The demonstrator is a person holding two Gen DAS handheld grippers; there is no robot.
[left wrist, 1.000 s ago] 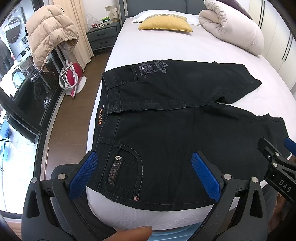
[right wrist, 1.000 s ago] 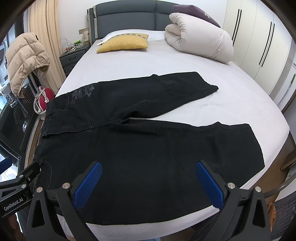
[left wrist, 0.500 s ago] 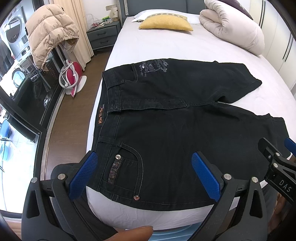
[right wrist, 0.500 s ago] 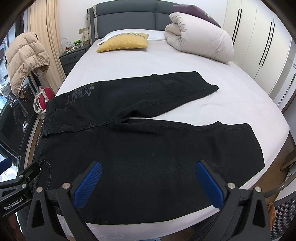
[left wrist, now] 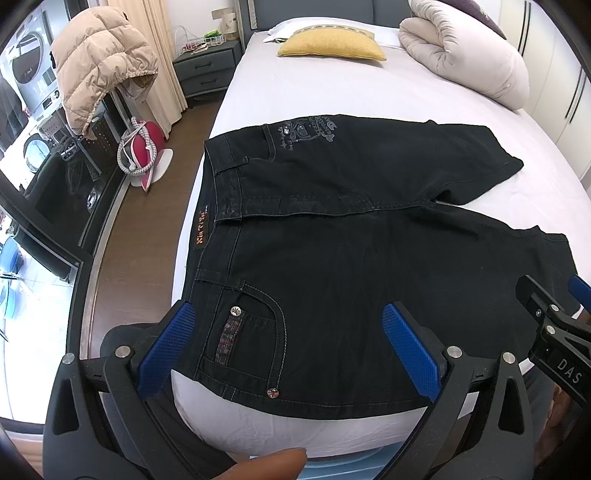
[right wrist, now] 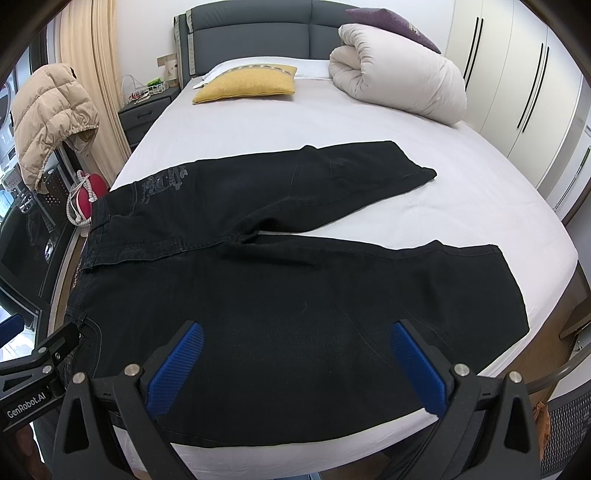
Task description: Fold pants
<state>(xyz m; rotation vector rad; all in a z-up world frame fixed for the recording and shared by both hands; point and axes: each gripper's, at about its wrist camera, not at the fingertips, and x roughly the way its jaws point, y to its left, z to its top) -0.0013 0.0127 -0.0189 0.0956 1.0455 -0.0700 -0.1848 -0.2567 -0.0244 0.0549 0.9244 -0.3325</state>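
Pants (left wrist: 351, 258) show a studded pocket (left wrist: 251, 332) only in the left view.

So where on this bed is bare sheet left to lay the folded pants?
Bare sheet runs between the black pants, the yellow pillow and the rolled duvet. The near edge is crowded.

White-sheeted bed (right wrist: 369, 122) with grey headboard (right wrist: 251, 33), dark nightstand (right wrist: 144, 110) far left, white wardrobes (right wrist: 517, 92) right, brown, possibly wooden, floor (left wrist: 140, 229).
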